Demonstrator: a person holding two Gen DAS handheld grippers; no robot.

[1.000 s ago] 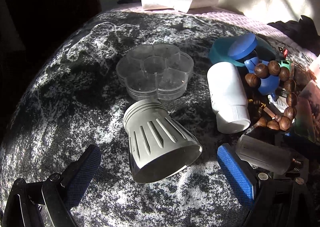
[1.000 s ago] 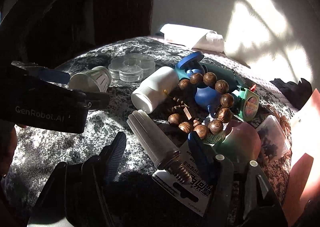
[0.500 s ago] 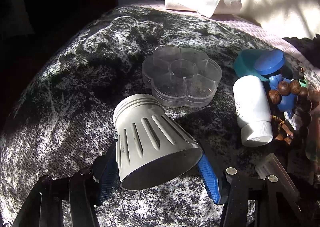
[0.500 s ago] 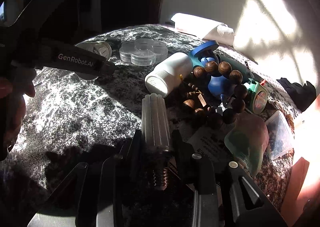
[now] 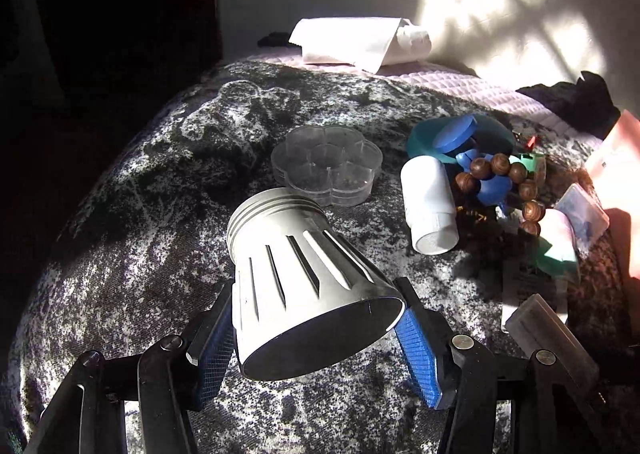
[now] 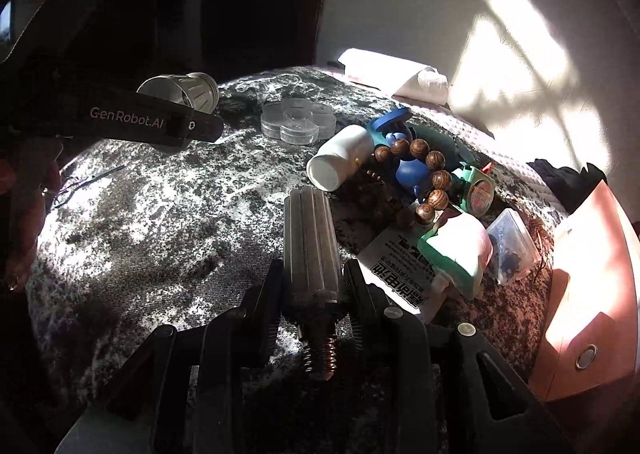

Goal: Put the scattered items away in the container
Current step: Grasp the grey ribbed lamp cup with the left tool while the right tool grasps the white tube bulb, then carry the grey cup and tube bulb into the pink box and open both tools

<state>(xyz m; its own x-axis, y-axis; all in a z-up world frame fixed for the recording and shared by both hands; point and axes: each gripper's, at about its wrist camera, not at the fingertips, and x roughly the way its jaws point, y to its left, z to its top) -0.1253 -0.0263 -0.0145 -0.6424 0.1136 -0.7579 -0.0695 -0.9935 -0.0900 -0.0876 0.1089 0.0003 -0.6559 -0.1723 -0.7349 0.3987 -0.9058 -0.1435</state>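
Observation:
My left gripper (image 5: 316, 334) is shut on a grey ribbed lamp cone (image 5: 304, 278), wide mouth toward the camera, held above the mottled cloth. The cone also shows in the right wrist view (image 6: 180, 91). My right gripper (image 6: 314, 294) is shut on a ribbed tube bulb (image 6: 310, 242) with a screw base (image 6: 320, 354), lifted off the cloth. The bulb's end shows in the left wrist view (image 5: 548, 338). A pile holds a white bottle (image 5: 428, 205), wooden beads (image 5: 500, 173), a blue toy (image 5: 492, 189) and a teal lid (image 5: 424, 137).
A clear flower-shaped box (image 5: 326, 163) lies mid-cloth. A printed card (image 6: 396, 274), a green-pink item (image 6: 460, 250), a small clear case (image 6: 514, 246) and a pink box (image 6: 588, 294) sit at the right. A white folded cloth (image 5: 360, 39) lies by the wall.
My left gripper closed on the lamp cone and raised it. My right gripper closed on the tube bulb and lifted it off the card.

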